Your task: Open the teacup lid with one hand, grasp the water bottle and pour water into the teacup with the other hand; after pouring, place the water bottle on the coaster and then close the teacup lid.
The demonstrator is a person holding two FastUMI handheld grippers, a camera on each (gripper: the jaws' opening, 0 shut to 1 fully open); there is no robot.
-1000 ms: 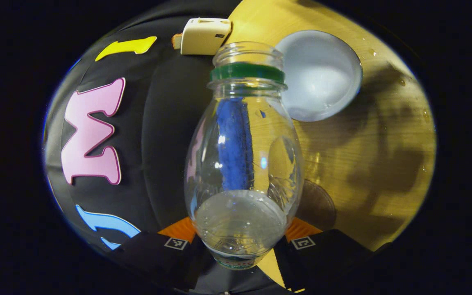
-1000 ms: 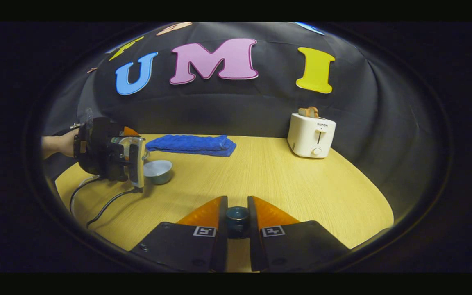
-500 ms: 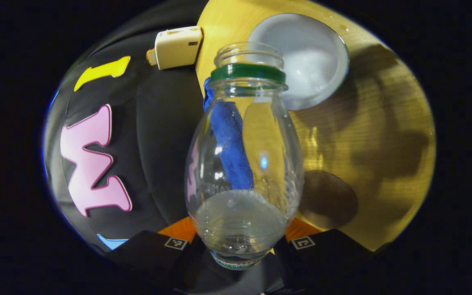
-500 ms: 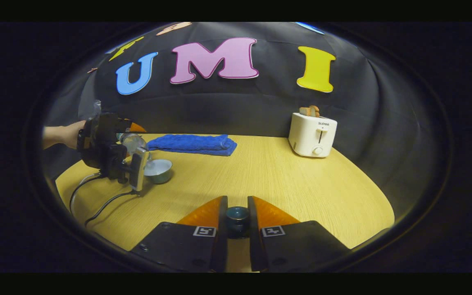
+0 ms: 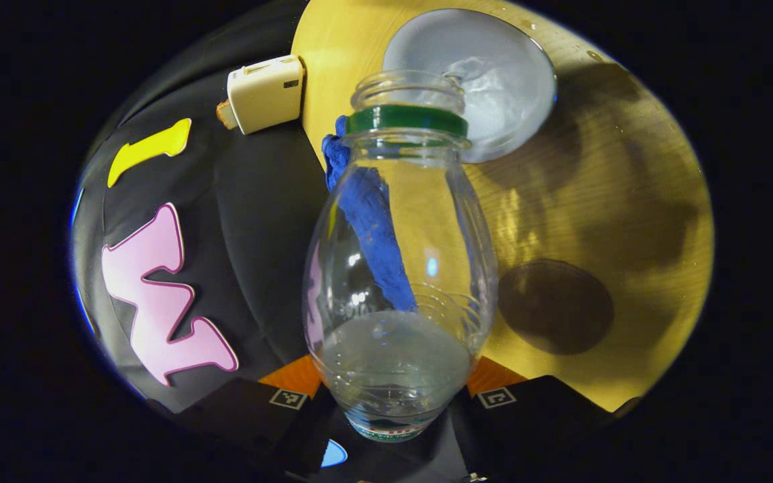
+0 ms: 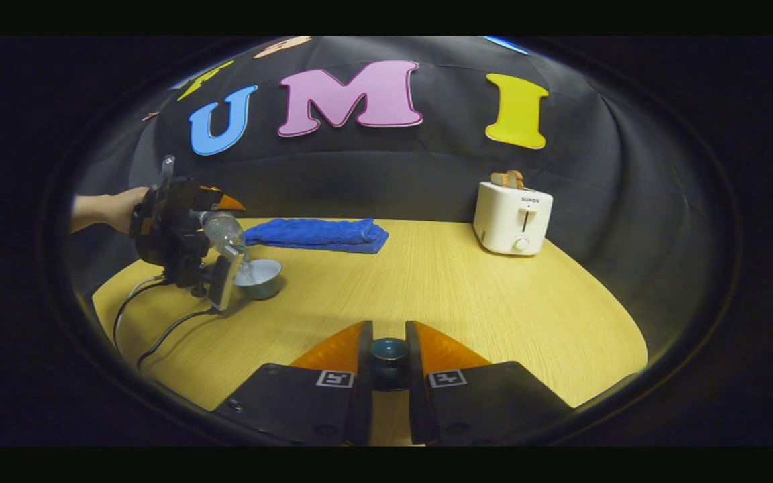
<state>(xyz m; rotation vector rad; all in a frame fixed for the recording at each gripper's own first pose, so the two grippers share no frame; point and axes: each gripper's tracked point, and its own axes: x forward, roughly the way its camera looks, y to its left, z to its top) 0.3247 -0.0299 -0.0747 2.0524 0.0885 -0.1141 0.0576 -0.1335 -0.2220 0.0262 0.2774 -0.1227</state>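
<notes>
In the left gripper view my left gripper (image 5: pixel 393 379) is shut on the lower body of a clear water bottle (image 5: pixel 400 268) with a green neck ring and no cap. The bottle is tipped, its mouth over the open teacup (image 5: pixel 494 80), whose white inside shows rippling water. A dark round coaster (image 5: pixel 554 305) lies on the table beside the bottle. In the right gripper view my right gripper (image 6: pixel 388 352) is shut on the dark teacup lid (image 6: pixel 388 354) above the near table. Far left there, a hand holds the left gripper (image 6: pixel 224 243) with the bottle (image 6: pixel 220 227) tilted over the teacup (image 6: pixel 262 276).
A white toaster (image 6: pixel 512 218) with bread stands at the back right of the yellow wooden table (image 6: pixel 440 282). A folded blue towel (image 6: pixel 316 235) lies along the back edge. Black cables (image 6: pixel 158 322) trail from the left gripper across the table's left side.
My left gripper has tipped the bottle further, bringing its mouth over the teacup, and water now ripples in the cup. The right gripper has stayed still with the lid.
</notes>
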